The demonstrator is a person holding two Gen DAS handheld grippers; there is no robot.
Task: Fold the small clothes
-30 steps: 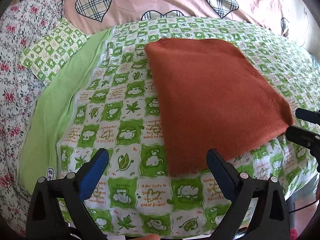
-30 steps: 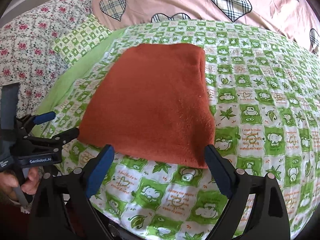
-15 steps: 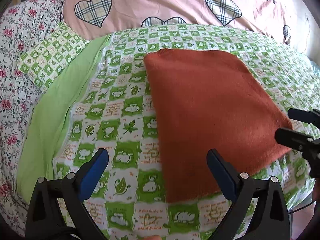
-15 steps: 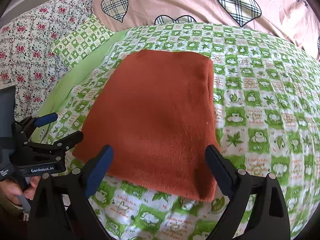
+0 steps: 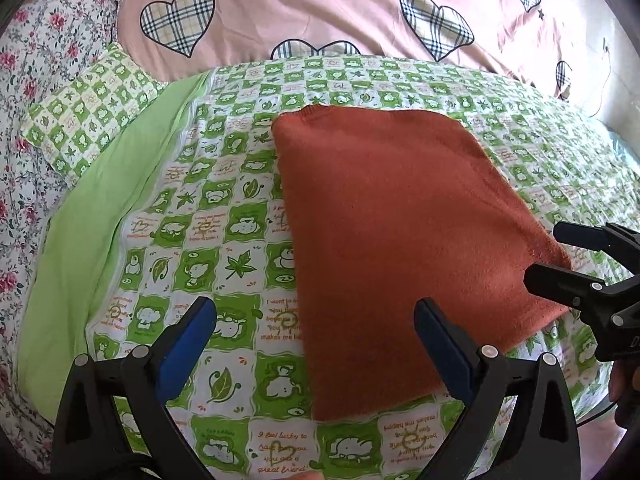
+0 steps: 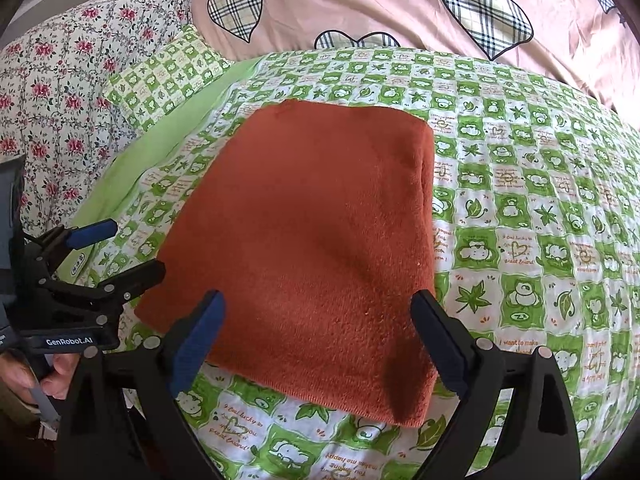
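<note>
Green-and-white checked bedspread (image 5: 224, 216) carries phrases like "I want to make"; our left gripper (image 6: 120, 252) reads "GenRobot.AI". Both it and our right gripper (image 6: 316, 340) gape wide, now closer over the folded rust-orange knit garment (image 6: 312, 248).

both grippers (jaws wide) have edged forward over the rust garment (image 6: 312, 248).
</note>
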